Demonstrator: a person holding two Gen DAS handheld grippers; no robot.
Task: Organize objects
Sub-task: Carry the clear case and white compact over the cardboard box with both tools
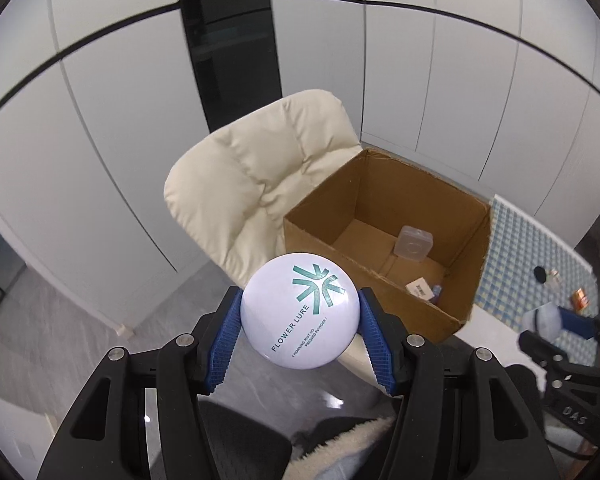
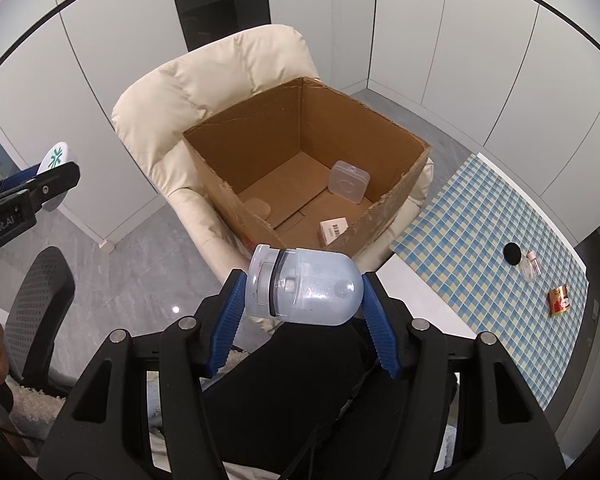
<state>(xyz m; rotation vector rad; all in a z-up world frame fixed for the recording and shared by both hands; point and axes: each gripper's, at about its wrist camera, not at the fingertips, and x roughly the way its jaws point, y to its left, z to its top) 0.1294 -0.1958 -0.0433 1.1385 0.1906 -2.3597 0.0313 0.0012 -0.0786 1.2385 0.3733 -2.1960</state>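
Observation:
My left gripper (image 1: 299,312) is shut on a round white compact (image 1: 299,310) printed "FLOWER LURE", held in the air left of an open cardboard box (image 1: 416,184). My right gripper (image 2: 302,288) is shut on a pale blue domed plastic container (image 2: 304,286), held on its side just in front of the box (image 2: 396,196). The box sits on a cream armchair (image 2: 204,76). Inside it lie a clear square case (image 2: 348,182), a small white carton with a barcode (image 2: 334,230) and a beige flat piece (image 2: 258,208). The left gripper with the compact also shows in the right wrist view (image 2: 40,184).
A table with a blue checked cloth (image 2: 480,216) stands to the right. On it are a black round lid (image 2: 513,253), a small clear bottle (image 2: 531,266) and a red and gold tin (image 2: 559,300). A black mesh office chair (image 2: 40,292) is at lower left. Grey floor lies below.

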